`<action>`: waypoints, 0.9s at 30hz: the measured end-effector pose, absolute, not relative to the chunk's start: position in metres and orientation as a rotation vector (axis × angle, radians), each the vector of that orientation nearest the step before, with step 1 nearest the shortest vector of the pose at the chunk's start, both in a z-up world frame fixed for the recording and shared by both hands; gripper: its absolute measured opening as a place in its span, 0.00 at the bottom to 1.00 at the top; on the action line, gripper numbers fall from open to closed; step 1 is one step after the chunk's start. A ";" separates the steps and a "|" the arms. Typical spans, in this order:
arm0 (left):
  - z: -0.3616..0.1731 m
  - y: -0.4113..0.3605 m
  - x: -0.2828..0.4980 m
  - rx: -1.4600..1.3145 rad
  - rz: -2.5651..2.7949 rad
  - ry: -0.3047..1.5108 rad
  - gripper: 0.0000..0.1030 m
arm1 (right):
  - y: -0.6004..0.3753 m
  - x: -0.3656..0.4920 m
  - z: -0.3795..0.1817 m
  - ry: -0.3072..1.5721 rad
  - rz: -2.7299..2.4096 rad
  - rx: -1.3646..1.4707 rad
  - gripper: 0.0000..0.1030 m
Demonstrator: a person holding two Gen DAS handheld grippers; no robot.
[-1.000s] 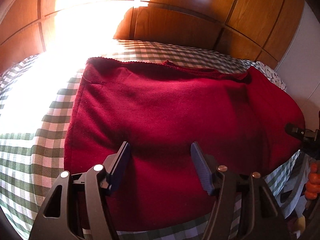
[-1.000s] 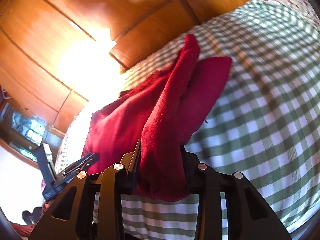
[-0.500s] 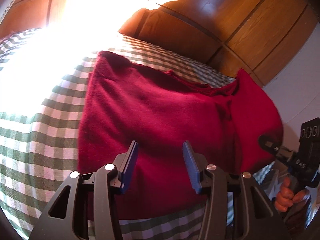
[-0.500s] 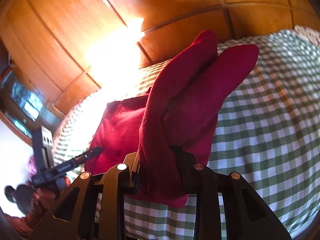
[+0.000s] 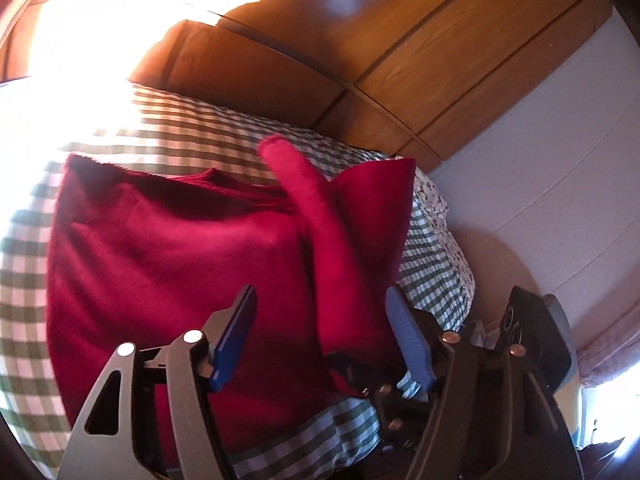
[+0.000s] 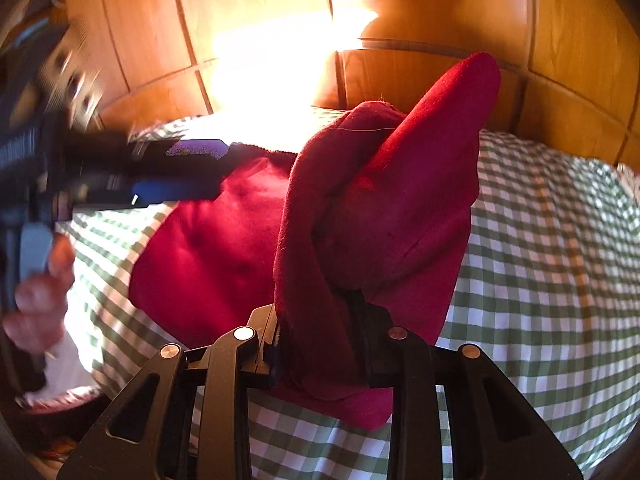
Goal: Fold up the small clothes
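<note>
A dark red garment (image 5: 168,264) lies spread on the green-checked bed (image 5: 436,276). Its right side (image 5: 360,224) is lifted and doubled over toward the flat part. My right gripper (image 6: 320,348) is shut on that bunched fold (image 6: 392,208), which stands up between its fingers. It shows in the left wrist view as black parts at the fold's lower end (image 5: 360,368). My left gripper (image 5: 324,336) hovers over the garment's near part. Its jaws are opening and the blue pads (image 5: 236,332) press on nothing. The right wrist view shows it blurred at the left (image 6: 180,168), held by a hand (image 6: 36,300).
Wooden panels (image 6: 560,40) rise behind the bed, with strong sun glare (image 6: 276,68) on them and on the far sheet. A white wall (image 5: 540,160) stands to the right of the bed. A floral-patterned cloth (image 5: 432,196) lies at the bed's far right corner.
The right gripper has carried the lifted side of the garment leftward over the flat part and rolled. The left gripper has risen and tilted; its jaws narrowed, then widened.
</note>
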State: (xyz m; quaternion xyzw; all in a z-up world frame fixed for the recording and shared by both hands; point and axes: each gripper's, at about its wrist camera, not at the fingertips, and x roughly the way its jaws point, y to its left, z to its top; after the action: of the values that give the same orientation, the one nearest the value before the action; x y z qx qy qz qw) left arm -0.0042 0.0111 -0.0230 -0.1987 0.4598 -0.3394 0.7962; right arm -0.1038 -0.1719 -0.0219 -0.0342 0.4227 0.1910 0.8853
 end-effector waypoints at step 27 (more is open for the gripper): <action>-0.039 -0.045 0.042 -0.222 -0.716 1.123 0.18 | -0.171 -0.129 -0.015 0.731 0.486 -0.221 0.48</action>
State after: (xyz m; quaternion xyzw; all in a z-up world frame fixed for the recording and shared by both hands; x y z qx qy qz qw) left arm 0.0415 -0.0454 -0.0392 -0.1025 0.5200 -0.3315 0.7805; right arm -0.1288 -0.1709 -0.0150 -0.1066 0.3529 0.2347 0.8994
